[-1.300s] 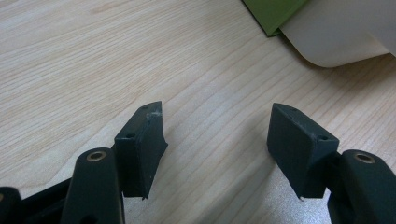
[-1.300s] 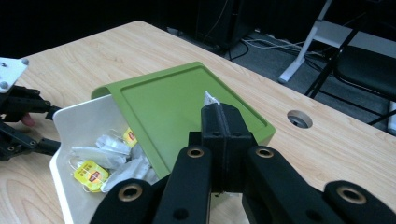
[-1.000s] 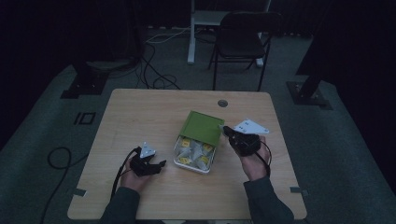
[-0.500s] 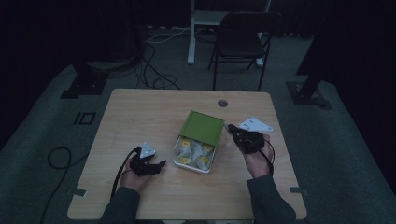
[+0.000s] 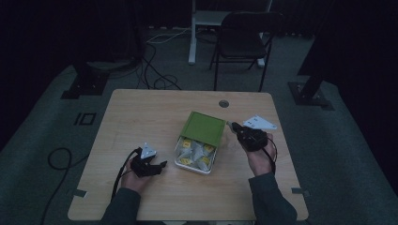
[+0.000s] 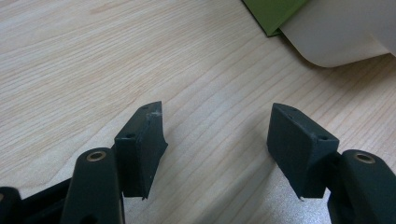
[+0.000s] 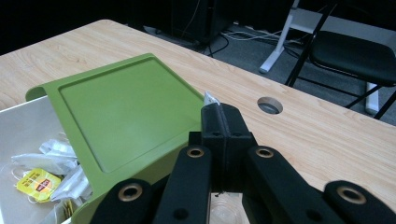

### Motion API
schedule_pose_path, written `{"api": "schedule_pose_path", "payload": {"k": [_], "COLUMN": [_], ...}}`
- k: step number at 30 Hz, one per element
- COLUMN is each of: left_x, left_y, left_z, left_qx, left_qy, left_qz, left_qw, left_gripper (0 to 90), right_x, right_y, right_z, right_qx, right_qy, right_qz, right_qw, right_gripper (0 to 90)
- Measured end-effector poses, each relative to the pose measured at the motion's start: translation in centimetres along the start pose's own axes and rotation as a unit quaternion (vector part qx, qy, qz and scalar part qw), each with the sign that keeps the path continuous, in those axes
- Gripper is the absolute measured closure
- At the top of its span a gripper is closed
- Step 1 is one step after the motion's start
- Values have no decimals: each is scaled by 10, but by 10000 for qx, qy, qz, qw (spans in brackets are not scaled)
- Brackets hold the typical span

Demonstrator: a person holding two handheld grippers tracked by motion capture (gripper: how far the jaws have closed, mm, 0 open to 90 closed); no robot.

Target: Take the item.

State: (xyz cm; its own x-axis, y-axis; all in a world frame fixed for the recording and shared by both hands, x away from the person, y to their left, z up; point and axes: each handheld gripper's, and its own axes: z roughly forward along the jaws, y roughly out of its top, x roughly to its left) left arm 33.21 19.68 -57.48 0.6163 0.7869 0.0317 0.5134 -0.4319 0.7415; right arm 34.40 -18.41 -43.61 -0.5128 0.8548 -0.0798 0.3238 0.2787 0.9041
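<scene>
The white tin (image 5: 195,154) with tea bags (image 7: 39,175) sat mid-surface, green lid (image 7: 126,107) half off. Right gripper (image 7: 223,112) fingers pinched apparently a small tag; left gripper (image 6: 217,140) fingers wide, empty.

place: dark lab | signs: stand bases (image 5: 85,85), floor cables (image 5: 157,65)

I see a pale wood-grain counter (image 5: 141,117), a white tin (image 5: 180,159) with a green lid (image 5: 202,129), yellow-tagged tea bags (image 5: 187,144), and black tongs (image 6: 219,140) on both grippers.
</scene>
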Motion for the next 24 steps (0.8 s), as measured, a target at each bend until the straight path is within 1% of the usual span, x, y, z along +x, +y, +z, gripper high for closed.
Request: {"api": "schedule_pose_path", "payload": {"k": [11, 13, 16, 24], "left_x": [0, 0, 0, 0], "left_y": [0, 0, 0, 0], "left_z": [0, 0, 0, 0], "left_qx": [-9, -9, -10, -17], "left_qy": [1, 0, 0, 8], "left_qz": [-9, -9, -9, -2], "left_qw": [10000, 10000, 10000, 10000], "left_gripper": [375, 375, 375, 375], "right_x": [-5, -5, -5, -8], "right_y": [0, -1, -1, -8], "right_z": [7, 9, 11, 15], "right_qx": [-8, 9, 34, 97], "right_qy": [-49, -93, -99, -108], "right_qz": [83, 53, 58, 128], "right_qw": [10000, 9999, 9999, 9998], "right_gripper": [900, 900, 900, 900]}}
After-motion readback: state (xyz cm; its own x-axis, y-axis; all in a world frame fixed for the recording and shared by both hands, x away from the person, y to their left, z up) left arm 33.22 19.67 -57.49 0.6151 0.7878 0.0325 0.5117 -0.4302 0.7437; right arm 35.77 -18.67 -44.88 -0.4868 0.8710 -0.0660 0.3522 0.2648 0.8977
